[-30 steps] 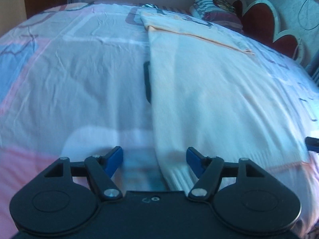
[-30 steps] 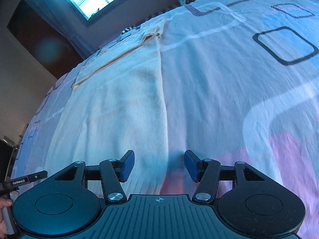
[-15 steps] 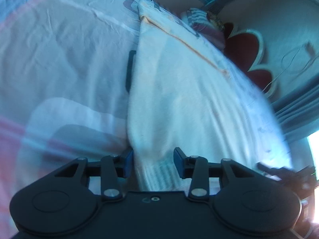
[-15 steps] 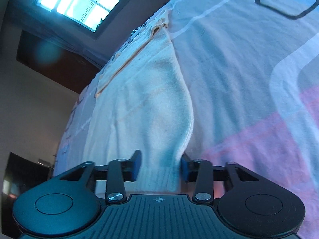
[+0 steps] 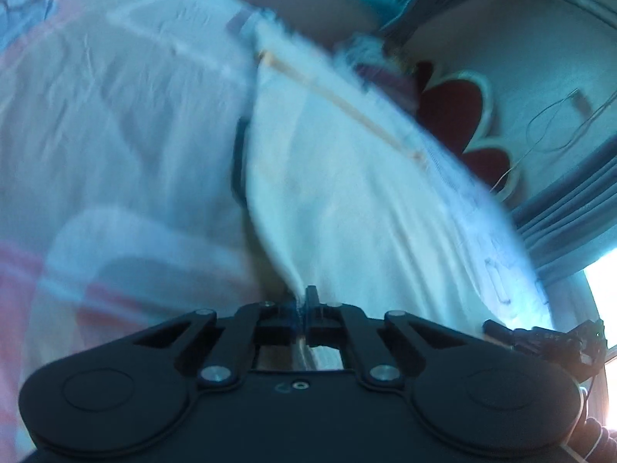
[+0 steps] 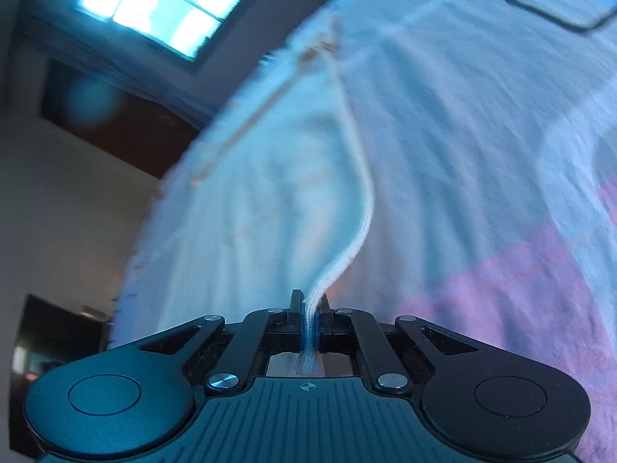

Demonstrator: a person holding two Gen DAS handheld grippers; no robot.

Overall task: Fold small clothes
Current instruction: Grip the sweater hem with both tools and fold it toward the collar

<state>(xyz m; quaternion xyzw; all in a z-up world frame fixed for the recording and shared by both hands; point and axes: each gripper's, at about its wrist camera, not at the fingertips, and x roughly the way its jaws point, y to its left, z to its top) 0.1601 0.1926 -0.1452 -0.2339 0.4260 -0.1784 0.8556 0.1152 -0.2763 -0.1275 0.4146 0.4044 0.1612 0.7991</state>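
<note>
Left wrist view shows the left gripper (image 5: pixel 304 310) clenched on the near hem corner of a cream knitted garment (image 5: pixel 347 193); in the right wrist view the right gripper (image 6: pixel 308 328) pinches the opposite hem corner, its ribbed edge bunched between the jaws. Both sets of jaws have just been closing onto the cloth. The garment lies spread lengthwise on the bed sheet (image 5: pixel 115 115), looks light, soft and limp, likely to sag and stretch, so the hem corners seem the sound hold. A bright window (image 6: pixel 162 4) and a scalloped headboard (image 5: pixel 462 115) frame the dim room

Black gripper (image 5: pixel 306 305), blue pads, silver screws, round housings.
</note>
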